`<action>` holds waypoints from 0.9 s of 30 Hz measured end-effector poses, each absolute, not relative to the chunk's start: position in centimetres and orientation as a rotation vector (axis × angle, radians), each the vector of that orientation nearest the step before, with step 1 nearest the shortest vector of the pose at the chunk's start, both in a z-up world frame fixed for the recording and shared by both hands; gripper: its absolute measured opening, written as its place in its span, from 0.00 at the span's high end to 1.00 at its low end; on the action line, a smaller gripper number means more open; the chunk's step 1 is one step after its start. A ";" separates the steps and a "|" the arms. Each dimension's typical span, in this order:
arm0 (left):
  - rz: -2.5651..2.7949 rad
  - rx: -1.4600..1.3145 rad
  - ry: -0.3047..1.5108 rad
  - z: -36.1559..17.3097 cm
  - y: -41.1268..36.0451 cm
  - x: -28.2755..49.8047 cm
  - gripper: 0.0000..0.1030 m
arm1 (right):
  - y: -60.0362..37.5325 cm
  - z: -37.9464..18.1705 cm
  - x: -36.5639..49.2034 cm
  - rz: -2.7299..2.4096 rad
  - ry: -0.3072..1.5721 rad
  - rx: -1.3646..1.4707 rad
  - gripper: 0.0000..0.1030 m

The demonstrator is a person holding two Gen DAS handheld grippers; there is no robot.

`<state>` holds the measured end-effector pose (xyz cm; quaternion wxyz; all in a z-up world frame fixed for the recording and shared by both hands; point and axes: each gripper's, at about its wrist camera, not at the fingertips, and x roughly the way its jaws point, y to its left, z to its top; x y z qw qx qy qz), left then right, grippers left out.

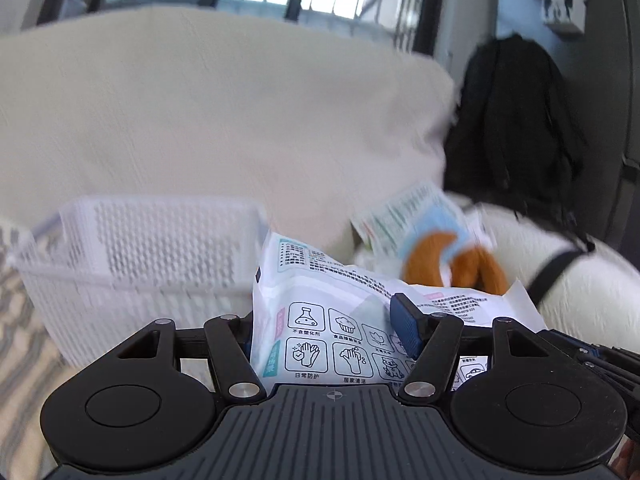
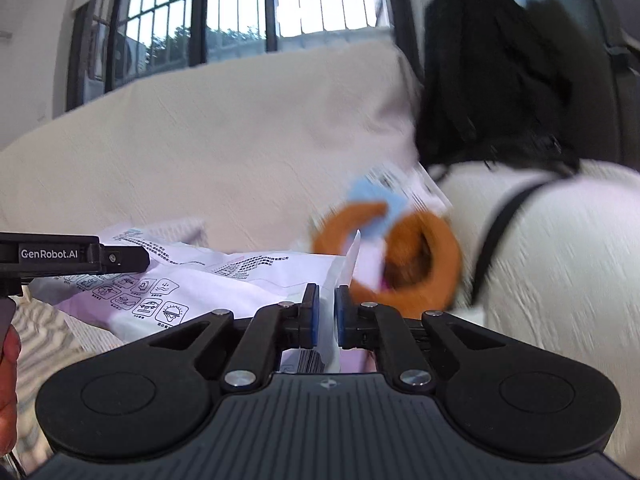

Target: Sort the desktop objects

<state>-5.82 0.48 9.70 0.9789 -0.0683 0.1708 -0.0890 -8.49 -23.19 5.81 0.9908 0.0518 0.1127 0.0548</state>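
Observation:
A white plastic packet printed with black icons and text is held up between both grippers. My left gripper grips it across its width; the blue right pad presses on it and the left pad is hidden behind the film. My right gripper is shut on a thin edge of the same packet, its blue pads nearly touching. In the right wrist view the left gripper's finger lies against the packet from the left. Behind it lie an orange plush toy and a blue-and-white packet.
A white perforated basket stands at the left on a grey patterned cloth. A cream cushion fills the background, with a black backpack at the right. A person's hand shows at the left edge.

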 end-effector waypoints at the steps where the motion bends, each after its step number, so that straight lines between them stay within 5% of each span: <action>1: -0.166 -0.130 0.327 10.7 0.9 -5.5 0.38 | -22.8 6.8 -7.8 0.123 0.215 0.106 0.90; 13: 0.083 -0.053 0.200 20.5 10.4 0.1 0.32 | -12.2 15.4 3.5 0.313 0.123 0.100 0.91; 22: 0.225 -0.061 0.476 11.3 18.2 8.6 0.26 | -3.2 7.9 12.0 0.381 0.324 0.018 0.95; 27: 0.276 0.013 0.589 7.5 18.4 11.2 0.24 | -2.6 6.1 11.5 0.411 0.339 -0.047 0.89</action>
